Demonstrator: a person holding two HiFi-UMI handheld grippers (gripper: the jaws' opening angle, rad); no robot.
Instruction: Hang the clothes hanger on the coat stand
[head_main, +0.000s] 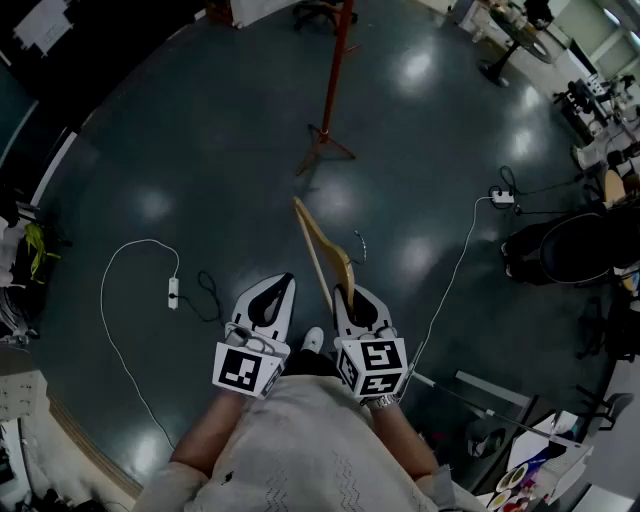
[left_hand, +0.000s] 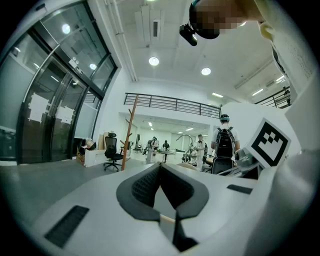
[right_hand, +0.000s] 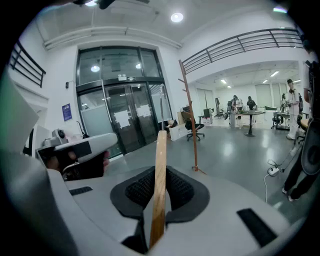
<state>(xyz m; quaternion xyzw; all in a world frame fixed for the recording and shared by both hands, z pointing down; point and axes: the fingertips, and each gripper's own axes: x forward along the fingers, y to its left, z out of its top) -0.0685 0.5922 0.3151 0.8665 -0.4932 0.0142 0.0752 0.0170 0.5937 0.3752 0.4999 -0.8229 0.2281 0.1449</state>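
Right gripper (head_main: 347, 296): jaws clamped on the lower end of the wooden clothes hanger (head_main: 322, 250). In the right gripper view the wood stands edge-on between the black pads (right_hand: 181, 190).
Left gripper (head_main: 283, 284): jaws pressed together with nothing between them, per the left gripper view. It is not touching the hanger.
Clothes hanger: held in the air on the person's side of the coat stand (head_main: 336, 70), well apart from its base. Its free end points up and toward the stand. The metal hook (head_main: 358, 241) sticks out to its right side.
Coat stand: red-brown pole on splayed feet, upright on the dark glossy floor (head_main: 200, 150). Nothing visible hangs on it.
Both grippers: side by side, farther from the coat stand than the hanger's free end, left one to the left.
Power strip (head_main: 173, 292): lies on the floor with a looping white cable, left of the coat stand's base and nearer the person.
Office chair (head_main: 572, 250): black, well to the right of the coat stand.
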